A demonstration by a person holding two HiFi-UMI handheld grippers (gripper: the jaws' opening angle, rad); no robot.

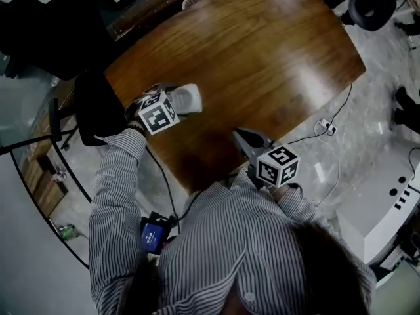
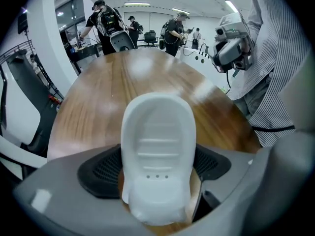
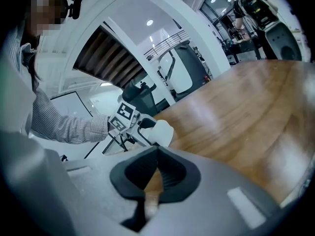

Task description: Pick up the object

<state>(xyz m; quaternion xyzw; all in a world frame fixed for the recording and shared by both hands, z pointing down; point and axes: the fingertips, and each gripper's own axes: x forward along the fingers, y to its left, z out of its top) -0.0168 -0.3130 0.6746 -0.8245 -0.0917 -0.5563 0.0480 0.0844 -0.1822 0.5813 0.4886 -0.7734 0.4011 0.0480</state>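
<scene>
Although the task asks only for a pick-up, the left gripper [image 1: 173, 102] has its jaws closed part-way onto the white plastic object [image 2: 158, 149], with the black ribbed pads [image 2: 101, 170] pressing its two long sides; the object sits at the near-left edge of the wooden table [image 1: 262, 64], and no view settles whether its underside rests on the wood or hangs just clear of it; it reads as a moulded shell, rounded at the far end, with shallow ribs across its hollow and three small holes near the held end; from that I judge it light, stiff and hollow, unlikely to break from a short drop but liable to flex if squeezed hard; its skin looks smooth and glossy, so it may be slippery, and the curved flanks could let it squirt forward out of the jaws; the best hold, to my eye, is just this one, across the narrow width where the sides run nearly parallel, with the ribbed rubber giving friction and only moderate pressure; further right, the right gripper [image 1: 249, 143] hovers over the near edge of the table, well apart from the object, its jaws drawn together at the tips and holding nothing, only a sliver of wood showing between its pads.
</scene>
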